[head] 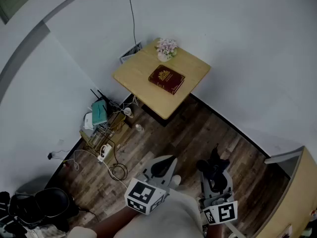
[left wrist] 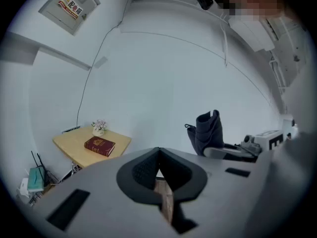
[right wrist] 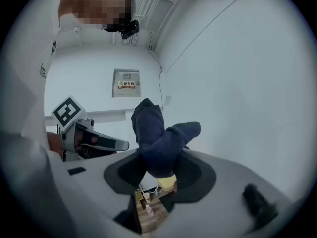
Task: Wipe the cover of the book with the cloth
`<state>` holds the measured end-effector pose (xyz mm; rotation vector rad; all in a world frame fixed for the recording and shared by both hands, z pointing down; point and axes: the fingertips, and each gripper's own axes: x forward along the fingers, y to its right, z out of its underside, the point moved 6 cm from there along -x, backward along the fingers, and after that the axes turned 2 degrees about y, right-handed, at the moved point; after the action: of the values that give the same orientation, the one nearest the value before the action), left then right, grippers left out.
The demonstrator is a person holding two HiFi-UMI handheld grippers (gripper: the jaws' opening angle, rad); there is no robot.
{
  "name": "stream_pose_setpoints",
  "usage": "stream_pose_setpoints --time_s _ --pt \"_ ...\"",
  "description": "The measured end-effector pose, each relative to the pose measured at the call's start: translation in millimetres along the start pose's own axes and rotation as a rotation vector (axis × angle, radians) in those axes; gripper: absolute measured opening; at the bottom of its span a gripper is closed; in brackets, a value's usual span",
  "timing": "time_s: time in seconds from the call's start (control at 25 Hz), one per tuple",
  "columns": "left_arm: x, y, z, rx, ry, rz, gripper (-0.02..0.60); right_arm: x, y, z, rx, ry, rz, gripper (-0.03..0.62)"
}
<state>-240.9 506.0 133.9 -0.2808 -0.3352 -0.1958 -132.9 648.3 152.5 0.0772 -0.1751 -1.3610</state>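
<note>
Between your right jaws: the dark blue cloth (right wrist: 159, 142) is pinched tight, and its bunched ends stick up past the tips.
Right gripper (right wrist: 158, 171): clamped on that cloth and held low in front of you.
Between your left jaws: nothing; the tips are pressed together, and only wood floor (head: 190, 135) shows through the slot below them.
Left gripper (left wrist: 158, 155): closed and empty, side by side with your right one and just apart from it.
Marker cubes: one rides on each gripper, both turned up toward your head camera.
Book (head: 166, 79): dark red with a gold emblem, closed and lying flat with its cover up, well apart from both grippers and from the cloth.
Table (head: 133, 72): small, with a light wooden top, pushed into the corner of the white walls; the book lies near its middle.
Flowers (head: 166, 48): a small pale bunch at the table's back corner, near the book but apart from it.
Floor: dark planks run between you and the table.
Clutter by the left wall: a teal box (head: 99, 112) and loose cables (head: 113, 166) lie beside the table's foot.
Wall panel (right wrist: 126, 83): a grey box with a red and yellow label hangs on the wall.
Far bottom left: black shapes sit on the floor; you cannot tell what they are.
</note>
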Motion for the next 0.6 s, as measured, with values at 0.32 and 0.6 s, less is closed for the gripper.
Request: stream_pose_setpoints --time_s 0.32,0.6 --pt "-6 -3 2 -0.014 0.002 -0.054 0.006 -3 13 -1 0.012 0.012 -0.004 0.16" --pt "-9 -24 11 -0.049 -0.019 -0.108 0.006 12 11 -2 0.007 0.013 -0.032 0.16"
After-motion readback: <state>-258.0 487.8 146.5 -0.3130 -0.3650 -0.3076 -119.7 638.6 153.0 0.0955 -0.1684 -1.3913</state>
